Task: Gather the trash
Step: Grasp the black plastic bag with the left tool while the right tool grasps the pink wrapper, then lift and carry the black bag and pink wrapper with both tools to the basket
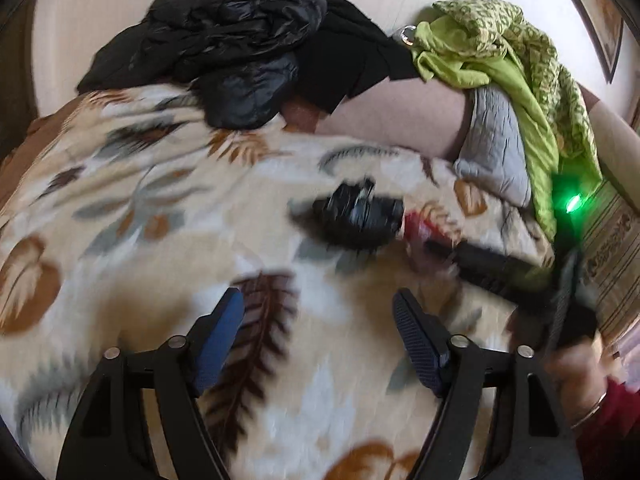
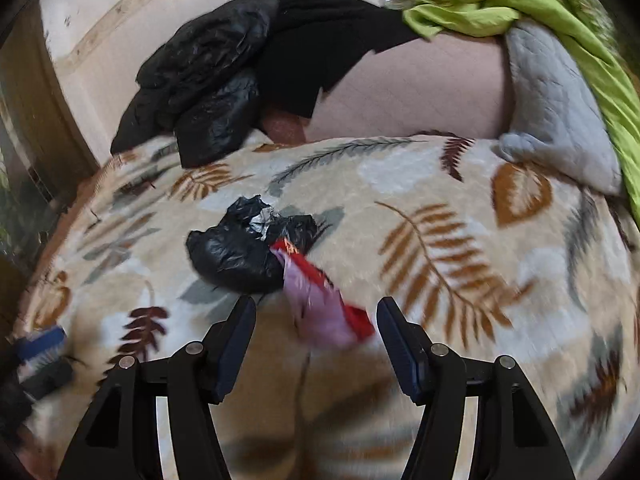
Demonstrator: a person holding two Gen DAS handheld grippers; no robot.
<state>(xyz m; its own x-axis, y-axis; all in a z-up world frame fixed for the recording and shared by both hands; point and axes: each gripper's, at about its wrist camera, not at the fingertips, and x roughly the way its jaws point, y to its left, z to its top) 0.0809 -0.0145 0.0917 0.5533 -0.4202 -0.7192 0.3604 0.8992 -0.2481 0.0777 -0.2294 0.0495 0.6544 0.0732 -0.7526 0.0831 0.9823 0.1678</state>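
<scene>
A crumpled black plastic bag (image 2: 240, 248) lies on the leaf-patterned blanket (image 2: 440, 240). A red and pale purple wrapper (image 2: 324, 300) lies against the bag's right side. My right gripper (image 2: 316, 306) is open just above the blanket, with the wrapper's near end between its blue pads but not touching them. My left gripper (image 1: 318, 298) is open and holds nothing, a short way before the bag (image 1: 360, 212) and the red wrapper (image 1: 416, 224). In the left wrist view a blurred black finger (image 1: 480, 260) of the right gripper reaches in from the right beside the wrapper.
A heap of black clothing (image 2: 224, 80) lies at the back of the bed against the wall. Green cloth (image 2: 480, 12) and a grey quilted pillow (image 2: 560, 112) are at the back right. A person's hand with a red sleeve (image 1: 616, 408) shows at the right edge.
</scene>
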